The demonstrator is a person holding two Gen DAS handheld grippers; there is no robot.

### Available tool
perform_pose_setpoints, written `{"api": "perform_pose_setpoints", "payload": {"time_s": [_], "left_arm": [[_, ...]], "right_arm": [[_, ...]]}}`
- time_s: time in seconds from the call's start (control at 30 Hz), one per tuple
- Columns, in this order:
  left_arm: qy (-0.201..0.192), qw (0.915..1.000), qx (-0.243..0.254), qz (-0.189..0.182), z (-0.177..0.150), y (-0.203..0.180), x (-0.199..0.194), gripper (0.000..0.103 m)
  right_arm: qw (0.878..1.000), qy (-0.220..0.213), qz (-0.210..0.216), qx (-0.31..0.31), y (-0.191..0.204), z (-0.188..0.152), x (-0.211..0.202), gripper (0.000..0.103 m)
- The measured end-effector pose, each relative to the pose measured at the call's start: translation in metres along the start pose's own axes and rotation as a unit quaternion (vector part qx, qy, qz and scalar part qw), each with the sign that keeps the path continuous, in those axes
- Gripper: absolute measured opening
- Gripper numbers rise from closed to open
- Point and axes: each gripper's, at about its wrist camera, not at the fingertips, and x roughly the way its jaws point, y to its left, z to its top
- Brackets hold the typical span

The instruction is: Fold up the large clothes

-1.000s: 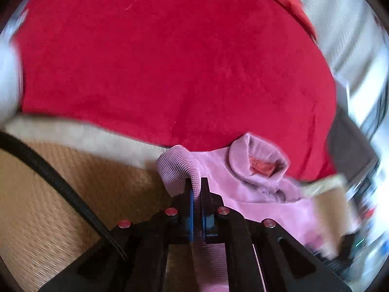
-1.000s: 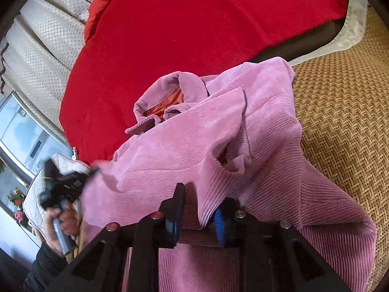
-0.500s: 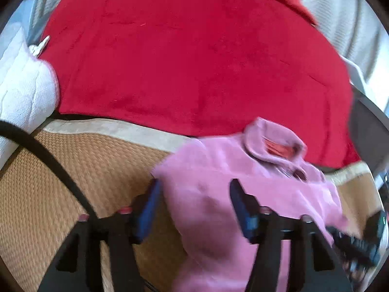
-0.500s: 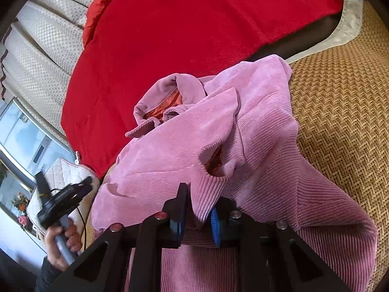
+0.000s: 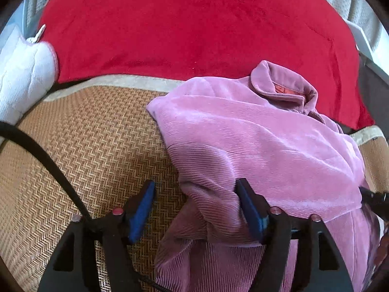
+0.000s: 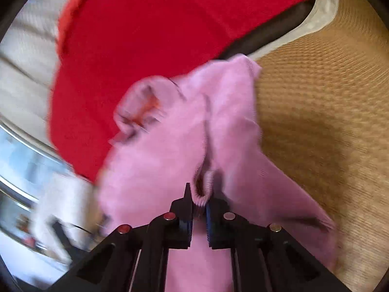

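A pink corduroy jacket lies crumpled on a woven straw mat, collar with an orange lining toward the red blanket. My left gripper is open, jaws wide, just above the jacket's near left edge, holding nothing. In the blurred right wrist view the jacket hangs drawn up toward the camera. My right gripper is shut on a ribbed fold of the jacket, seemingly a cuff.
A red blanket covers the far side of the bed and shows in the right wrist view. A white quilted cushion sits at far left. A black cable crosses the mat. The mat extends to the right.
My left gripper let go of the jacket's ribbed edge, opened wide and drew back. My right gripper closed tighter on its fold and is moving, pulling the jacket.
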Motion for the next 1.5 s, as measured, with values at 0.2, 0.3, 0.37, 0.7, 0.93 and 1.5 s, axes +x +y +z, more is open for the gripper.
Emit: {"api": "perform_pose_setpoints", "payload": {"time_s": [0.2,0.3,0.37,0.7,0.93,1.5], "left_arm": [[-0.006,1.0,-0.006,-0.002,-0.007,0.01,-0.005,0.077],[-0.005,1.0,-0.007,-0.002,-0.007,0.009,-0.003,0.077],[-0.006,1.0,-0.008,-0.002,-0.009,0.009,-0.004,0.077],[-0.008,0.9999,-0.007,0.006,-0.006,0.006,0.001,0.082],[-0.018,0.9998,-0.009,0.007,-0.009,0.005,0.001,0.083],[-0.031,0.9993,-0.014,0.016,-0.02,0.005,-0.001,0.087]], "right_arm": [[0.996,-0.061,-0.061,-0.021,0.016,0.011,-0.044,0.021],[0.994,-0.1,-0.022,-0.026,0.03,0.034,-0.063,0.033],[0.996,-0.082,0.011,-0.045,0.046,0.048,-0.051,0.08],[0.998,-0.022,0.049,-0.03,0.046,0.066,0.018,0.084],[0.998,-0.007,0.014,-0.056,0.047,0.054,0.02,0.088],[0.995,0.018,0.016,-0.093,0.039,-0.004,-0.018,0.09]]}}
